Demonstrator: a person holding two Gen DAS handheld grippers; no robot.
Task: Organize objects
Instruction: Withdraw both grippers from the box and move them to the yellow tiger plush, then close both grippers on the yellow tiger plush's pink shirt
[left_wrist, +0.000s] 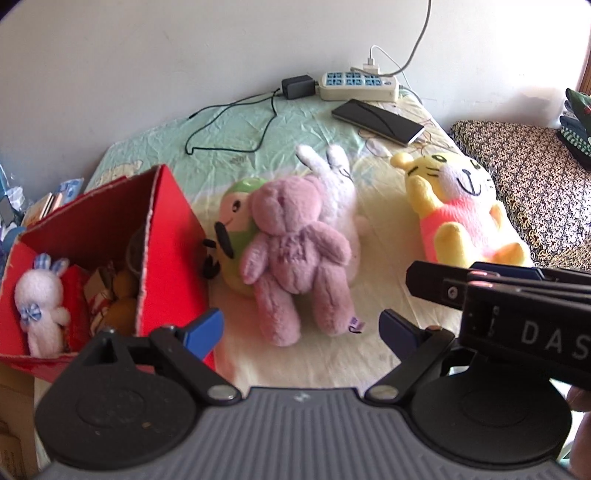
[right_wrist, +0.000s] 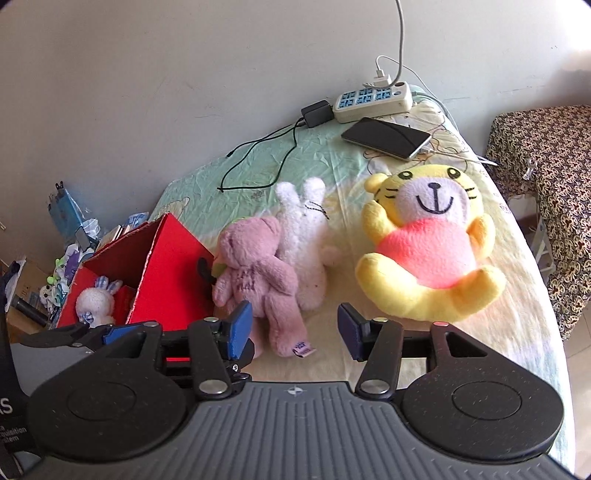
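A pink plush bear lies on the bed, leaning on a white plush rabbit and a green-and-yellow plush toy. A yellow plush tiger in a pink shirt lies to their right. A red cardboard box at the left holds a small white bunny. My left gripper is open just short of the bear's feet. My right gripper is open too, at the bear's leg; its body shows at the right edge of the left wrist view.
At the bed's far end by the wall lie a white power strip, a black adapter with its cable, and a dark phone. A patterned cushion is at the right. Clutter sits left of the box.
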